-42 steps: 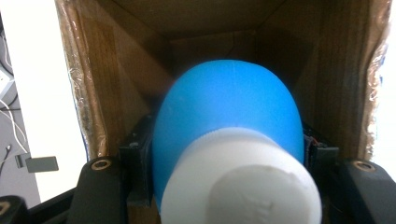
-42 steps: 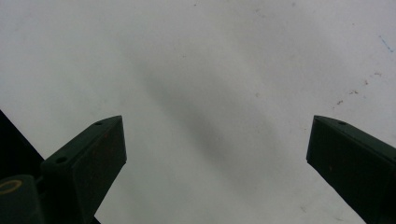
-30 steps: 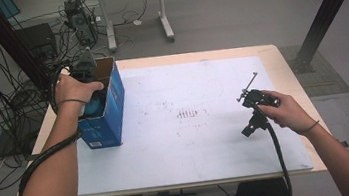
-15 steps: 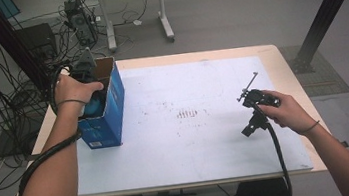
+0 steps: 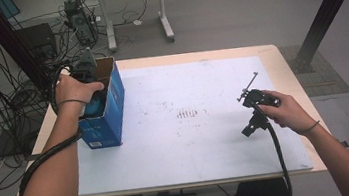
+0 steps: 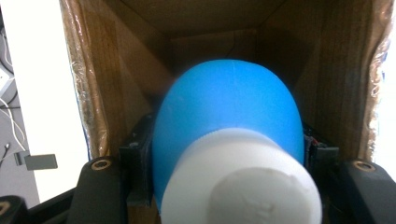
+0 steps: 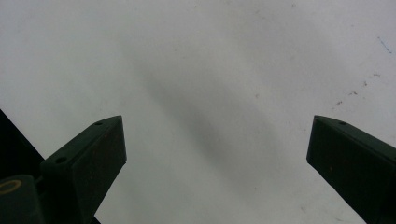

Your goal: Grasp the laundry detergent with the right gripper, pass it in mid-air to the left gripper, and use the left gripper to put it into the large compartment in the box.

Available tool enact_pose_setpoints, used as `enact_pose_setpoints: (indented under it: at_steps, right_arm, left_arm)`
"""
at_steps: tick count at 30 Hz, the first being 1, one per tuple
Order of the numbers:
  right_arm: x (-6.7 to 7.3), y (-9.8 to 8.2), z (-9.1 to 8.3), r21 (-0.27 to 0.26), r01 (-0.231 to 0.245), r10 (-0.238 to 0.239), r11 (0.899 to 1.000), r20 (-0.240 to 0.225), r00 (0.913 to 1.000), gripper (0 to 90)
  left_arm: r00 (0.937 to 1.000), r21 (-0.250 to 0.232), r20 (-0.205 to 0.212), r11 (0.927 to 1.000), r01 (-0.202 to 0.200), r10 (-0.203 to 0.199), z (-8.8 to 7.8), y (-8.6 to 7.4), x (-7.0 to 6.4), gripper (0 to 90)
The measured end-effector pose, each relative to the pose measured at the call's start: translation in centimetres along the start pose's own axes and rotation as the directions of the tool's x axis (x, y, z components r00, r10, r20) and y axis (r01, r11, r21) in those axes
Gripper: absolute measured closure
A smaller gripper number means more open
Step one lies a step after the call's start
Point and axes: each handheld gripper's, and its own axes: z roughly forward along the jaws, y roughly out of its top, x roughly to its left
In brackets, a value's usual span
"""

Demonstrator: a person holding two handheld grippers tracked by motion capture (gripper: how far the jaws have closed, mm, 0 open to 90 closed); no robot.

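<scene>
Between the left gripper (image 6: 219, 186)'s black fingers (image 6: 135, 172), in the left gripper view, a blue rounded object with a white cylindrical end (image 6: 229, 140) is sitting clamped, the fingers pressing against its two sides and grasping it; that view is looking straight into the brown cardboard interior of an open box (image 6: 327, 70), with the blue part reaching in toward the box's far wall. From the high view the same object is showing just as a patch of blue under the left hand (image 5: 73, 90), which is resting over the open top of the blue-sided box (image 5: 107, 116) standing at the left edge of the worktop (image 5: 194, 151). Across on the right side, the right gripper view is showing its two fingers (image 7: 88, 158) spread wide apart, released and gripping nothing, with bare white surface between them bearing a few small dark specks. Only the high view is placing this right gripper (image 5: 253, 116): the right hand (image 5: 285, 109) is holding it low over the white sheet, well apart from the box, its cable trailing back toward the near edge.
</scene>
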Motion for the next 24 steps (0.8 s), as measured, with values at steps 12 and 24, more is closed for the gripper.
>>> enact_pose_setpoints:
  at_steps: [12,24]
  right_arm:
    - [0.02,0.02,0.04,0.003,-0.005,0.005,1.0,0.002,1.0,4.7]
    - [0.09,0.15,0.15,0.004,-0.002,0.002,1.0,-0.002,1.0,4.8]
  left_arm:
    - [0.9999,-0.002,0.012,1.0,0.009,-0.009,0.1,0.15,0.29,37.3]
    - [0.9996,-0.005,0.018,0.9998,0.02,-0.02,-0.11,0.16,0.65,33.7]
